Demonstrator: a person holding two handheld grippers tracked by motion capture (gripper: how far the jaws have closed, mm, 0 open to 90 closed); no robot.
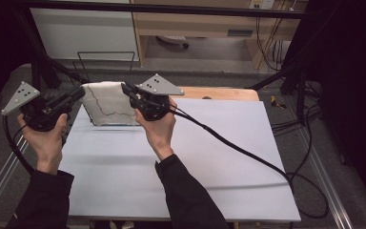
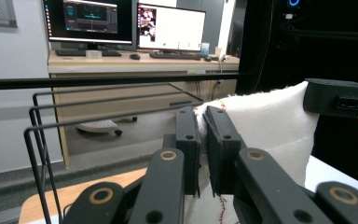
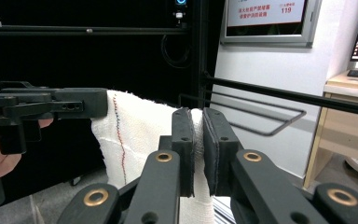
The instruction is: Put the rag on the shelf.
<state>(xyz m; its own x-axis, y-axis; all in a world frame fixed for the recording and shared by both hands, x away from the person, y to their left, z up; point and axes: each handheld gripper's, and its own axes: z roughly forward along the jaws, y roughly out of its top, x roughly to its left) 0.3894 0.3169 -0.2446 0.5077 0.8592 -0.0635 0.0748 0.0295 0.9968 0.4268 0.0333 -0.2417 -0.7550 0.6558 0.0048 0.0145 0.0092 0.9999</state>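
**Cloth held up by both top corners**

My left gripper (image 1: 79, 91) is clenched on one top corner of the white cloth (image 1: 108, 105); my right gripper (image 1: 126, 88) pinches the other corner. Both forearms reach forward, wrists cocked up, palms under the gripper bodies. The cloth hangs stretched between the two grippers, its lower edge at the worktop (image 1: 181, 167) below them.

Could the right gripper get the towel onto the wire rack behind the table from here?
Probably yes. The right gripper and left gripper each pinch a top corner of the towel, lifted above the table; the wire rack stands just beyond, nothing between.
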